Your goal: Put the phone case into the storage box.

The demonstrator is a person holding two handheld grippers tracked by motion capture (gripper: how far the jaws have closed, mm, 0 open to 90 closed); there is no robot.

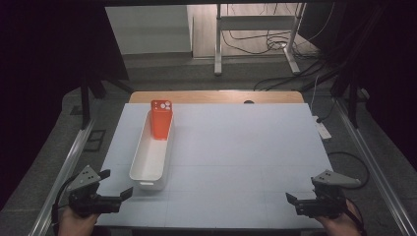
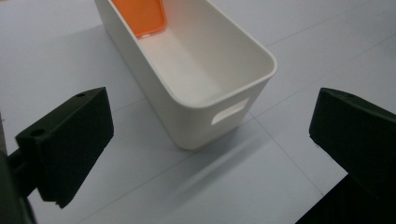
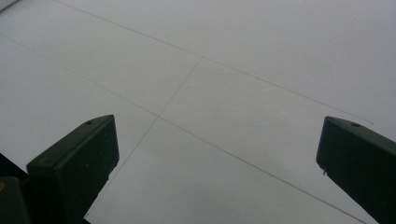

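Note:
A long white bin point(image 1: 152, 158) stands on the pale table mat point(image 1: 236, 152), left of centre. An orange phone case point(image 1: 161, 119) leans upright against the bin's far end, its camera cut-out at the top. In the left gripper view the bin's near end wall point(image 2: 219, 114) with its handle slot faces me, and the orange case point(image 2: 142, 16) lies at the top. My left gripper point(image 1: 118, 184) rests at the front left corner, open and empty, close to the bin's near end. My right gripper point(image 1: 291, 204) sits at the front right, open over bare mat point(image 3: 210, 93).
A wooden table edge point(image 1: 216, 96) shows beyond the mat. Metal rails point(image 1: 74, 157) run along both sides of the table. Behind it stand a white frame's legs point(image 1: 218, 49) and floor cables point(image 1: 275, 44). Dark curtains flank the scene.

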